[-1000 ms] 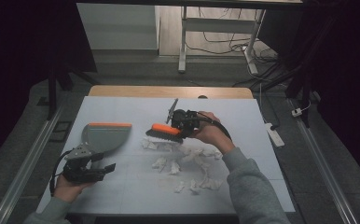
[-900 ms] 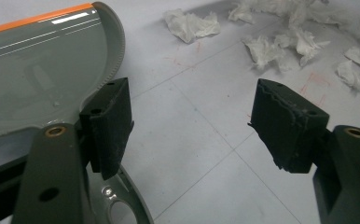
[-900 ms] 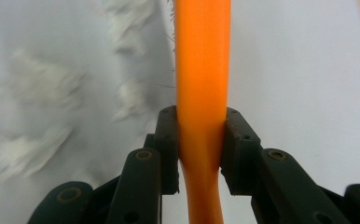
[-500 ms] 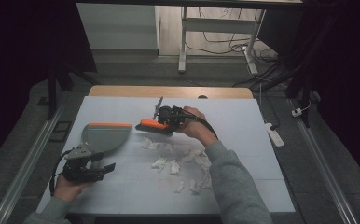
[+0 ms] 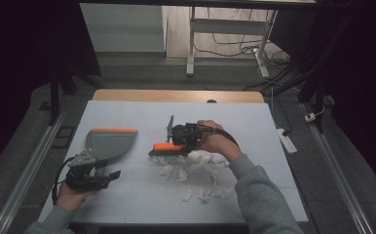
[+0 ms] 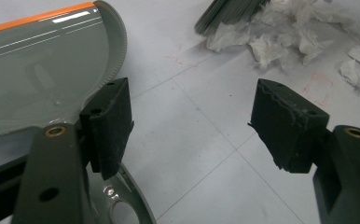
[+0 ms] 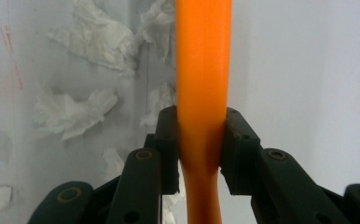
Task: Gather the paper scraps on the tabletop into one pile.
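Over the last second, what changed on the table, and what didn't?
The right gripper, shut on the orange brush, carried it leftward toward the dustpan, bristles at the torn paper scraps. The left gripper stayed open by the dustpan's handle; the dustpan did not move.

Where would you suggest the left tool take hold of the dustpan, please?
By its handle, the narrow part with a hole pointing toward the person, approached from the near edge. The pan lies flat and too wide; the open left tool is already beside the handle.

Table (image 5: 127, 117) bears dustpan (image 5: 109, 143) (grey), paper scraps (image 5: 196, 168).
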The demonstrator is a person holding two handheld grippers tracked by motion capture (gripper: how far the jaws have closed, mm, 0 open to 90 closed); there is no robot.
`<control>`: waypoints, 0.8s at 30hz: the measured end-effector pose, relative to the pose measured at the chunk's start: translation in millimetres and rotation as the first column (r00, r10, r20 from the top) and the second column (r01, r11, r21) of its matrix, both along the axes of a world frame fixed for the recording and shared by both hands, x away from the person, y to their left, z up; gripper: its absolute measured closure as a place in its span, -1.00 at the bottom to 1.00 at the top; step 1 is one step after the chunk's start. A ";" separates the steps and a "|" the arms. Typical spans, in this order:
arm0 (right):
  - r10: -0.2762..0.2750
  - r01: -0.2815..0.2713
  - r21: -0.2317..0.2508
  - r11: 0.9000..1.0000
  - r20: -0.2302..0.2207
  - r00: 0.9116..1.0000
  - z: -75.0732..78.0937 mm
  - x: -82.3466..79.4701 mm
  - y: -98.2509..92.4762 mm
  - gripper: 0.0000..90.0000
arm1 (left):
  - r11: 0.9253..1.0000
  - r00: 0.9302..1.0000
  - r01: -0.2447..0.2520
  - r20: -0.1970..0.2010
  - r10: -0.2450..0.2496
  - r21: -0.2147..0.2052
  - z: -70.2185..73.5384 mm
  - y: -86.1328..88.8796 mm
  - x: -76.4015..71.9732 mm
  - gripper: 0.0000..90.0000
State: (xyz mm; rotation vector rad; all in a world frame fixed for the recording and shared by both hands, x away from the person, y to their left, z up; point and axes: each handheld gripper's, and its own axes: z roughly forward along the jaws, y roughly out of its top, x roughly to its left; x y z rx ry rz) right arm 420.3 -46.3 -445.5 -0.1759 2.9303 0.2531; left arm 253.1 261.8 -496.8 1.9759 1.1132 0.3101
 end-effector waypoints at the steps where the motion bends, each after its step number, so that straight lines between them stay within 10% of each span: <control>1: -0.017 0.016 0.031 0.999 0.009 1.000 2.8 1.4 -4.0 0.58 | 1.000 1.000 0.000 -0.001 0.000 0.001 0.0 -0.2 0.0 -0.33; 7: -0.131 0.130 0.204 0.970 -0.006 0.991 23.2 11.6 -24.0 0.57 | 1.000 1.000 -0.005 -0.001 0.005 0.001 -0.1 -0.1 0.3 -0.33; 14: -0.269 0.278 0.342 0.897 -0.075 0.960 37.3 16.3 -35.9 0.57 | 1.000 1.000 -0.008 0.000 0.008 0.000 0.0 0.6 0.1 -0.33; 24: -0.329 0.404 0.336 0.851 -0.260 0.908 38.3 -15.4 -1.9 0.57 | 1.000 1.000 -0.016 0.004 0.016 -0.005 0.5 2.3 -0.5 -0.33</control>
